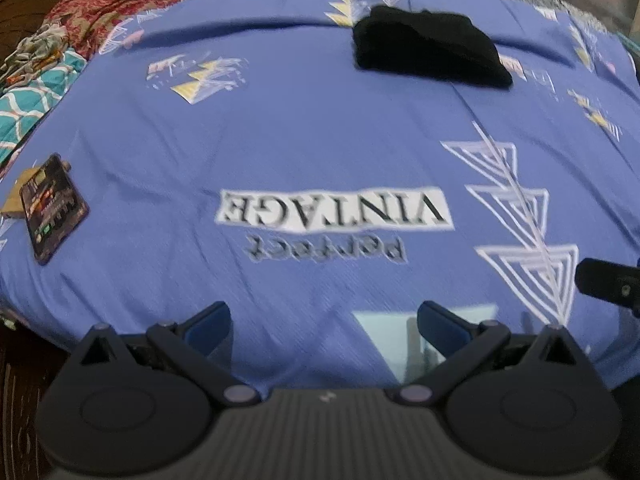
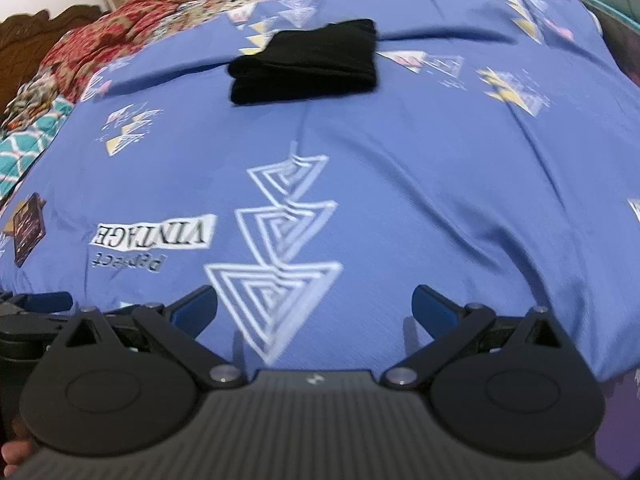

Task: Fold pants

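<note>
On the far part of the blue printed bedsheet [image 1: 280, 128] the black pants [image 1: 428, 46] lie as a compact folded bundle, with stacked layers visible at the near edge in the right wrist view [image 2: 308, 66]. Both tools are well apart from it, near the front edge of the bed. The left gripper [image 1: 324, 322] has its fingers spread and holds nothing; the right gripper [image 2: 314, 308] is likewise spread and empty. Beside the left edge rests a dark phone [image 1: 52, 208]. I judge the folding is essentially finished; at most a small tidying is left.
</note>
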`<action>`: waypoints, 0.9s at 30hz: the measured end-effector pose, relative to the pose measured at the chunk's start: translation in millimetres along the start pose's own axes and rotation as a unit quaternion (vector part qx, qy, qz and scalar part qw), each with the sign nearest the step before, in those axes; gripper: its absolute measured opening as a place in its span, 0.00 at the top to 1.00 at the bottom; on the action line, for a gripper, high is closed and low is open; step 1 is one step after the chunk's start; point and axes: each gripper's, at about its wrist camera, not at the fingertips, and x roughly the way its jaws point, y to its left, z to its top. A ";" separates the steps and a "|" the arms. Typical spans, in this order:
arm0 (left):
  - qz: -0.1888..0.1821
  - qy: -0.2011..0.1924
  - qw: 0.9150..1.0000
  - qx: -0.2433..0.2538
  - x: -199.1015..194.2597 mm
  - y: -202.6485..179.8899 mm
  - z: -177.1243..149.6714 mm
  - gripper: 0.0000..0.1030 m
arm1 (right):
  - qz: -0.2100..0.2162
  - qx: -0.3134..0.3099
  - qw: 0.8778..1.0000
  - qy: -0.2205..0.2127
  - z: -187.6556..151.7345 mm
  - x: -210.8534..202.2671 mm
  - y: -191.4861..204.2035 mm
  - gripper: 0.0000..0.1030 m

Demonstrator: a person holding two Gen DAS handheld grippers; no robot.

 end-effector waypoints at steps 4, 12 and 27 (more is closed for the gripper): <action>-0.001 -0.014 1.000 0.002 5.5 22.2 18.8 0.00 | -0.002 0.005 1.000 0.006 16.7 12.4 18.4 0.00; 0.002 -0.050 0.999 0.011 16.9 59.2 67.3 0.00 | -0.011 0.016 1.000 0.001 45.3 37.4 49.0 0.00; -0.009 -0.039 0.997 0.063 27.4 22.4 127.1 0.00 | -0.036 0.071 0.996 -0.030 93.9 36.6 30.9 0.00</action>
